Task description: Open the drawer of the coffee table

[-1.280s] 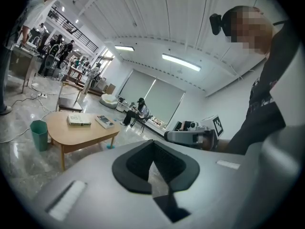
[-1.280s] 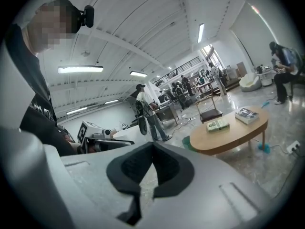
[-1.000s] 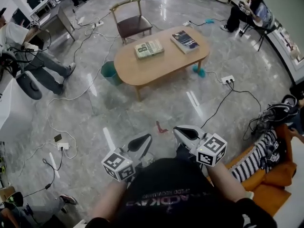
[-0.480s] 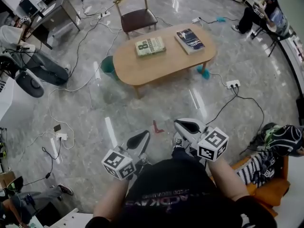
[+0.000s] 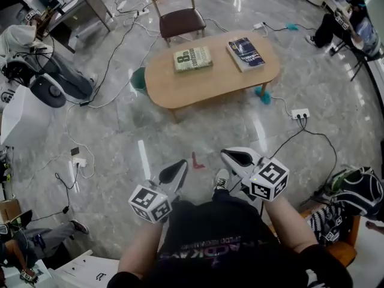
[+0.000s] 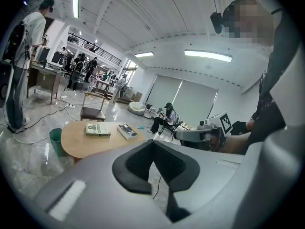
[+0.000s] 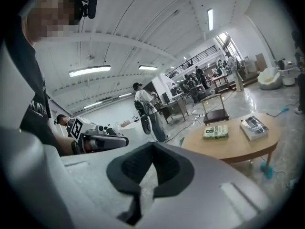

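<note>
The oval wooden coffee table (image 5: 180,87) stands a few steps ahead on the shiny grey floor, and no drawer shows from here. A green book (image 5: 192,59) and a blue book (image 5: 246,53) lie on its top. My left gripper (image 5: 174,171) and right gripper (image 5: 236,158) are held side by side in front of my body, well short of the table, both shut on nothing. The left gripper view shows the table (image 6: 81,138) beyond the closed jaws (image 6: 153,146). In the right gripper view the table (image 7: 238,141) lies to the right.
A wooden chair (image 5: 179,18) stands behind the table and a teal bin (image 5: 138,78) at its left end. Cables and a power strip (image 5: 300,114) lie on the floor to the right. A red mark (image 5: 197,159) is on the floor ahead. People sit around the room's edges.
The view has shifted as I walk: the table sits a little lower and further right in the head view. Both grippers stay shut in front of my body.
</note>
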The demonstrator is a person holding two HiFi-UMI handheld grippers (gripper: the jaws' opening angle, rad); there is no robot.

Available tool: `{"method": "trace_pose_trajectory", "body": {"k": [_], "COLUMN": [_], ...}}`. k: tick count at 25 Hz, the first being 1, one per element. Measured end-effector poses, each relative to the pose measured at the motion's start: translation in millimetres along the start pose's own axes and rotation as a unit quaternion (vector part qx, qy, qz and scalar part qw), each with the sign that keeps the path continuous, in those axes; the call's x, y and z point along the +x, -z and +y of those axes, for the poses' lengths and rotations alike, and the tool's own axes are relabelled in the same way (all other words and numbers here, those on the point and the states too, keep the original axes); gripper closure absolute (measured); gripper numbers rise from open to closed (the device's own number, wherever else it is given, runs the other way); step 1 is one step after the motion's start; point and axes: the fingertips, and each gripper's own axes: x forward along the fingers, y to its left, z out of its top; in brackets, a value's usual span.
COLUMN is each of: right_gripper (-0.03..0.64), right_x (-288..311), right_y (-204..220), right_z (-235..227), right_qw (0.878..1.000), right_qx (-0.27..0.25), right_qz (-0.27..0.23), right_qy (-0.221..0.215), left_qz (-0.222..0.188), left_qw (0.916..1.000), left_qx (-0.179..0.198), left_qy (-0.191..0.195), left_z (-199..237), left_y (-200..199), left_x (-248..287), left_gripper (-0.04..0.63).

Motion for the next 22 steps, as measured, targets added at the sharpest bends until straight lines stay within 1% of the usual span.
{"method": "trace_pose_trajectory", "body": {"k": [2,7,11,15,22], "right_gripper": [0.615,0.615,0.616,0.615,0.615], "right_x": [-1.0,4.5,20.6,34.7,53.4], "right_y": [-5.0,-14.4,-20.1,-25.5,-25.9], "right_z": [-9.1,-24.8,-20.4,-7.5,6.8], "right_qw": [1.000,1.000,1.000,1.000,1.000], "right_qx": [-0.002,-0.008,-0.007,-0.013,-0.013], "right_qz": [0.004,0.008,0.006,0.006,0.010], "right_qy": [-0.006,-0.013,-0.016,-0.018,0.015], "left_qz": [-0.002,-0.011,-0.023,-0.033,-0.030], "left_qw": [0.9999,0.9995,0.9986,0.9980,0.9985], "left_qx": [-0.002,-0.006,-0.002,0.002,-0.004], "left_qy": [-0.013,-0.030,-0.047,-0.055,-0.046], "left_z": [1.2,5.6,16.8,31.1,62.3], "left_y": [-2.2,-8.6,-16.8,-20.5,-17.4], "left_x": [6.5,11.5,-0.7,-14.8,-38.9], "left_gripper": [0.589,0.589,0.589,0.589,0.589]}}
